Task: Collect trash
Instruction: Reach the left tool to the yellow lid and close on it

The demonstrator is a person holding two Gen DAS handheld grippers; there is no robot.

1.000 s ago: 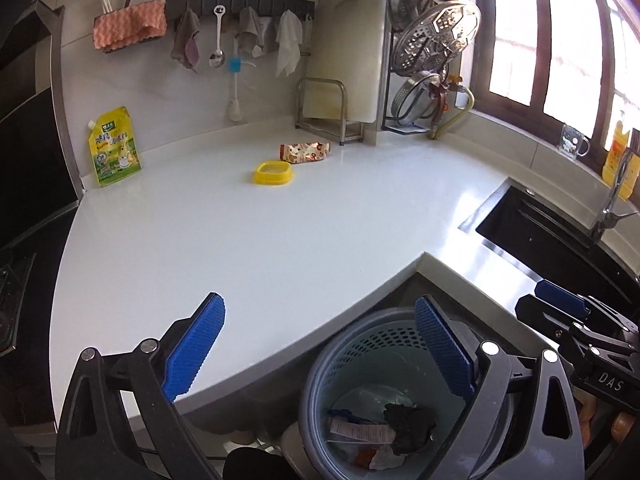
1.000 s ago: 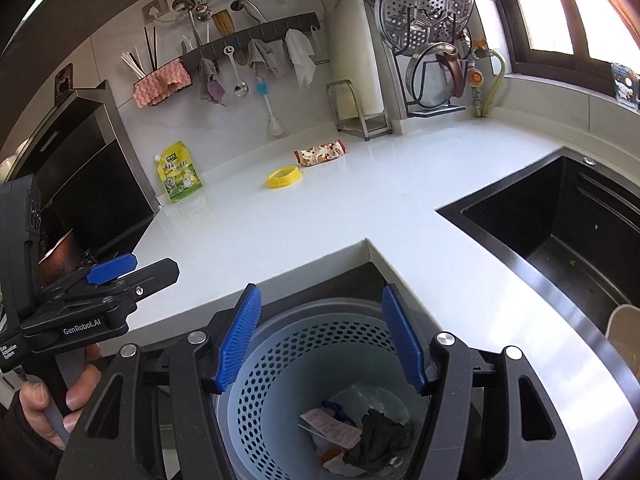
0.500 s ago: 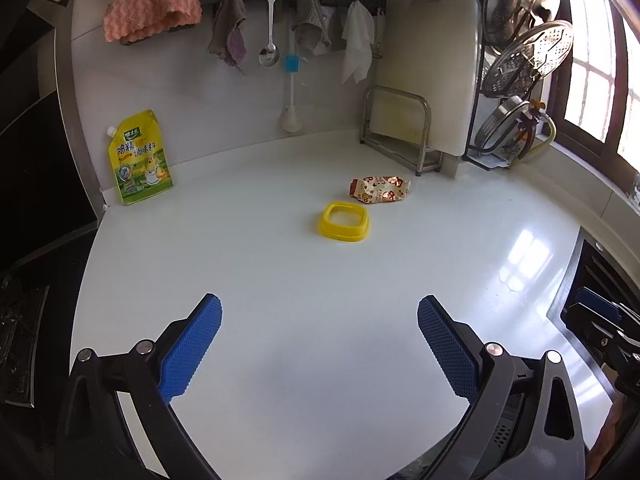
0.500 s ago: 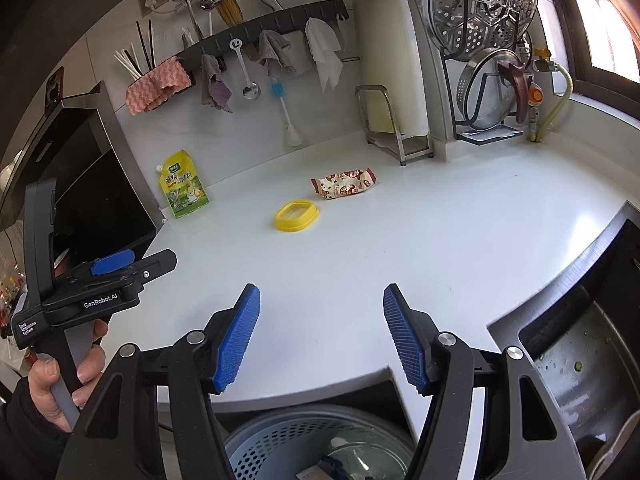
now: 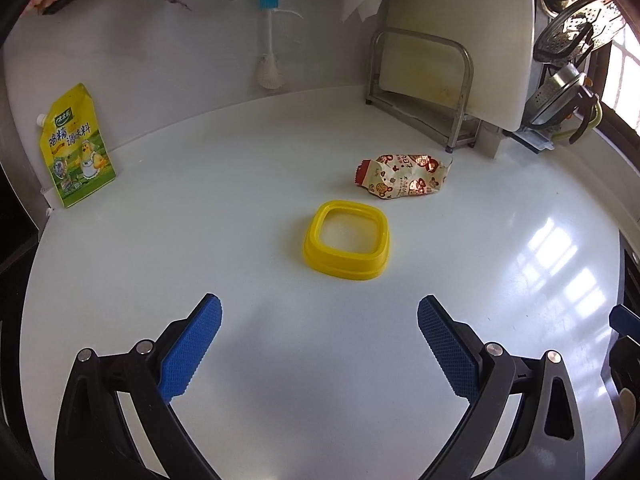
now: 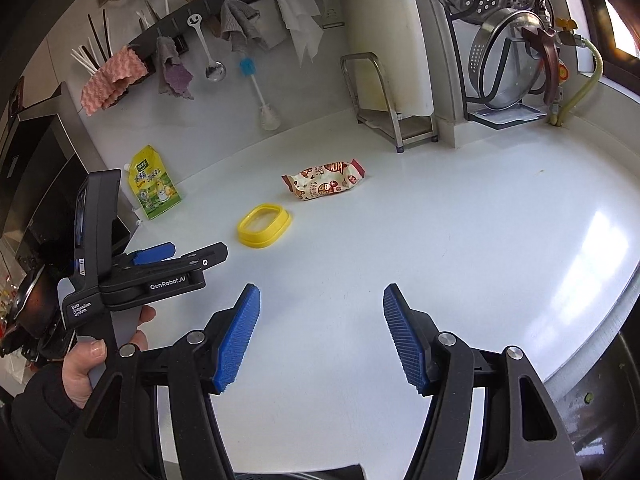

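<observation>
Here, in the left wrist view, the left gripper (image 5: 319,322) hangs over the white bench (image 5: 280,360) with its blue fingers (image 5: 191,352) spread wide and nothing between them. Ahead of it lies a yellow ring-shaped lid (image 5: 347,239), flat on the bench. Just beyond the lid, near but apart from it, lies a crumpled snack wrapper (image 5: 401,181) printed with red and brown cartoon figures; its writing is too small to read. A yellow-green seasoning pouch (image 5: 75,148) with Chinese characters and a chick drawing leans against the back wall at far left. A metal rack (image 5: 420,88) holding a white cutting board (image 5: 460,32) stands behind the wrapper.

In the right wrist view, the right gripper (image 6: 321,336) is also held wide and empty above the bench (image 6: 440,260). The left gripper (image 6: 176,258) shows at left, gripped by a hand (image 6: 86,368); its body reads "GenRobot.AI" and "Data Acquisition System". The lid (image 6: 264,225) sits ahead of that gripper, and the wrapper (image 6: 324,184) lies beyond it, possibly not quite touching. The pouch (image 6: 154,188) stands against the wall, below a pink cloth (image 6: 112,80) on the hanging rail.
</observation>
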